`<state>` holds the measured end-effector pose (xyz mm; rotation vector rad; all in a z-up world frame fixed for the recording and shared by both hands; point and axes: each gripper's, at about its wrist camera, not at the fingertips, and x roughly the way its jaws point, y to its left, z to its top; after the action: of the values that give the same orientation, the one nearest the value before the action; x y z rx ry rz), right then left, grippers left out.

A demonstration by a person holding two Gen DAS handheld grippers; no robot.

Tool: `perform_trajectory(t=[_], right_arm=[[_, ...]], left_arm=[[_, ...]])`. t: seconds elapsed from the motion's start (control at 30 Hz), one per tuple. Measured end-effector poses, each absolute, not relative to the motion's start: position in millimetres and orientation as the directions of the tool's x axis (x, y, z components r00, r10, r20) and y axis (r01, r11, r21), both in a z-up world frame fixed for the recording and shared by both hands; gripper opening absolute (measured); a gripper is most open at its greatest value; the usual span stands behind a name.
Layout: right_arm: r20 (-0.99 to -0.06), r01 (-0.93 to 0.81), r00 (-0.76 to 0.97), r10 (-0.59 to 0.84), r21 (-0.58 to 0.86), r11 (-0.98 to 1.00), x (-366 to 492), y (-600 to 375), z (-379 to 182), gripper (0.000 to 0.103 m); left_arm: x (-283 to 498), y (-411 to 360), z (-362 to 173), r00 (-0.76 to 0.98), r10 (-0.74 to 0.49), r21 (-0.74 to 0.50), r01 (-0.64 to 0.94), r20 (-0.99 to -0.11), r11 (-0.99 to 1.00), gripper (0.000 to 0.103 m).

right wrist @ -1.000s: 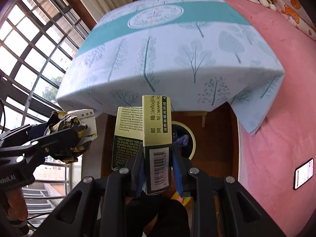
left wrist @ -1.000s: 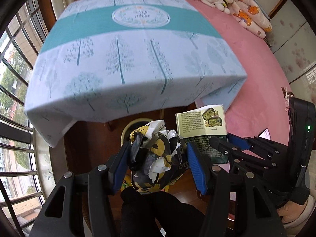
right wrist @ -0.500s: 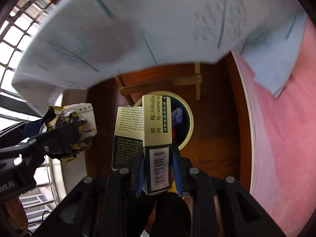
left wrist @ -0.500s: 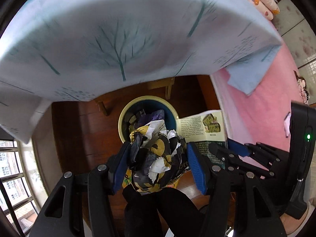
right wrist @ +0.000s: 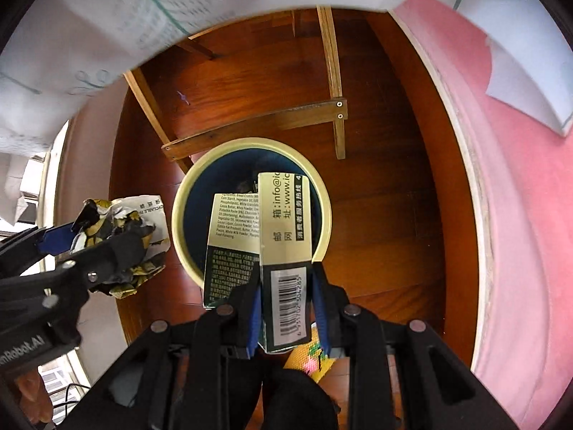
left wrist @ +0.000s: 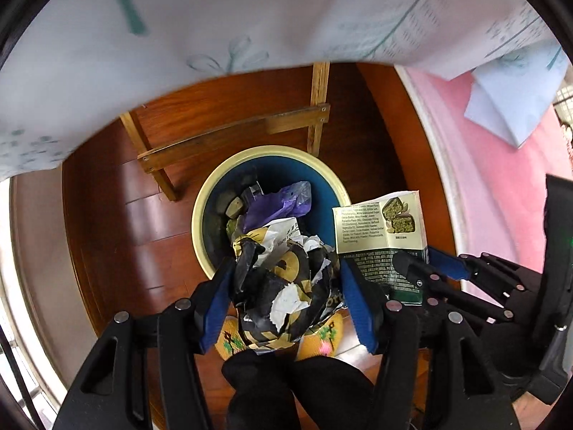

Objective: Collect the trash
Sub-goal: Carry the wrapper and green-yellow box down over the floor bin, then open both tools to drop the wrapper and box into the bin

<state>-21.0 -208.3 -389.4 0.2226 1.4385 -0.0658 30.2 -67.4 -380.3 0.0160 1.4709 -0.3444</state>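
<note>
A round bin [left wrist: 211, 193] with a cream rim and dark blue inside stands on the wooden floor, holding a purple bag [left wrist: 283, 202] and other scraps. My left gripper [left wrist: 286, 292] is shut on a crumpled black, gold and white wrapper [left wrist: 283, 283], held just above the bin's near edge. My right gripper [right wrist: 286, 294] is shut on a green and cream snack box [right wrist: 283, 236], held over the bin [right wrist: 322, 193]. The box also shows in the left wrist view [left wrist: 383, 229], and the wrapper in the right wrist view [right wrist: 121, 240].
A wooden table frame [left wrist: 229, 136] stands behind the bin under a pale tree-print tablecloth [left wrist: 215, 18]. A pink bed [left wrist: 501, 193] lies to the right. Yellow slippers [left wrist: 322, 337] are on the floor below the grippers. A window is at the left.
Both grippers have tilted downward and moved closer to the bin, each keeping its hold. The bin now fills more of both views and the tablecloth has slid to the top.
</note>
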Motion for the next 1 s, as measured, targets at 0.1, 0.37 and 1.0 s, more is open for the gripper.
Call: perform_trajectory(t=[0.1, 0.37, 1.0], right_arm=[[-0.988, 0.172, 0.132, 0.086, 0.108, 0.979, -19, -209, -402, 0.025], [-0.988, 0.167, 0.128, 0.089, 0.11, 0.98, -10, -210, -418, 0.025], [-0.981, 0.133, 0.137, 0.137, 0.155, 0.979, 14, -182, -418, 0.031]], left_arm=[[34, -75, -395, 0.066, -0.203, -0.179, 0.258, -0.977, 0.949, 0.059], [45, -69, -409, 0.068, -0.181, -0.158, 0.258, -0.981, 0.953, 0.074], [42, -23, -403, 0.15, -0.129, -0.105, 0.161, -0.98, 0.981, 0.102]])
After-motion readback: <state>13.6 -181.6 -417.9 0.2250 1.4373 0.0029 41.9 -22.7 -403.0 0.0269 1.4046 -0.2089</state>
